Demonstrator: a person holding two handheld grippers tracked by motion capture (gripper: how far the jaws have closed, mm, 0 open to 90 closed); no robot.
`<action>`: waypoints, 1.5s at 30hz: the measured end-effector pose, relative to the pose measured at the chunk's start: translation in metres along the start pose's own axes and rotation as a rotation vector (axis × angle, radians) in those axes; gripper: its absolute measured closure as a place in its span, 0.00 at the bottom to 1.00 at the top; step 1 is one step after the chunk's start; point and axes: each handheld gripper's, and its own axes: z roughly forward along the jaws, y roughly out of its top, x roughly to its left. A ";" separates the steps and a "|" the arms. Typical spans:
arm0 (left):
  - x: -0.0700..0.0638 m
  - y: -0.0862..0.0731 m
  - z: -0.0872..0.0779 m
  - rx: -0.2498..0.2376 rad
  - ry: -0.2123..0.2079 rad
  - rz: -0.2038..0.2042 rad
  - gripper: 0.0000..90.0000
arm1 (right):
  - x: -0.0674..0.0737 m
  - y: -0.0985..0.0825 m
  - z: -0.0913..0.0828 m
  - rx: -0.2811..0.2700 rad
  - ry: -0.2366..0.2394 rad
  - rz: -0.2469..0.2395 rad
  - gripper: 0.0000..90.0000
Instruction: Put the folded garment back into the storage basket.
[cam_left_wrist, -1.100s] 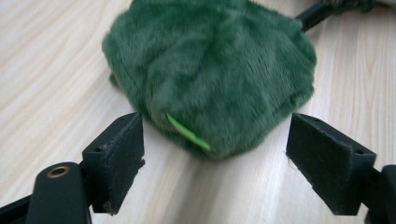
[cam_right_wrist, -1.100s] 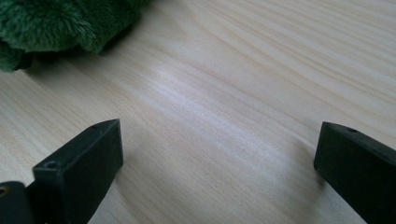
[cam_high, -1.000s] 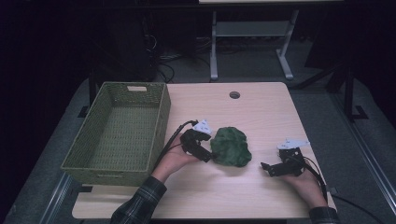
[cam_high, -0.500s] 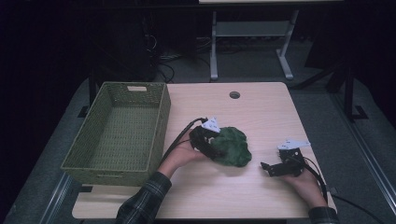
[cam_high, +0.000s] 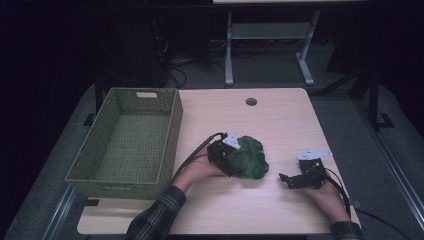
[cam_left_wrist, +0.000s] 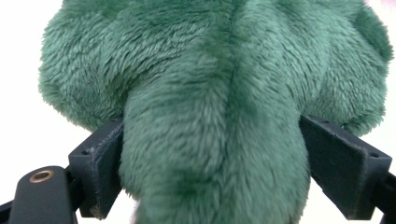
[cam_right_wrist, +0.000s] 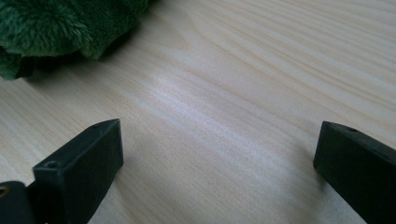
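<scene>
Because the wooden surface (cam_high: 280, 125) is bare apart from two items, the layout reads as a simple pick-and-drop: source in the middle, container at the left edge. The woven green basket (cam_high: 170, 145) stands with its long side along the left edge of the surface, open top up and nothing in it, near the left hand, probably so that a short sideways carry reaches it. The green plush toy (cam_high: 250, 157) lies on the surface just right of the basket, between the two hands. The left gripper (cam_high: 223, 152) is pushed into the toy's left side; in the left gripper view a thick fold of plush (cam_left_wrist: 219, 154) fills the gap, and both jaws press against the pile, so the gripper is clamped on the toy. Grasping a bunched fold suits a soft body with no hard edge. The toy appears to rest on the surface, not yet lifted. The right gripper (cam_high: 290, 180) rests low on the surface, well apart from the toy, jaws spread wide with only wood grain between them: idle, out of the carry path.
</scene>
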 end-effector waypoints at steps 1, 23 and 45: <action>0.000 0.000 0.001 0.006 0.000 0.005 0.15 | 0.000 0.000 0.000 0.000 0.000 0.001 0.01; -0.005 -0.001 0.002 0.024 -0.010 0.020 0.67 | 0.000 0.000 0.000 0.002 -0.006 0.005 0.02; -0.002 0.004 -0.020 -0.017 -0.035 -0.105 0.84 | 0.000 0.000 0.000 0.001 -0.004 0.006 0.02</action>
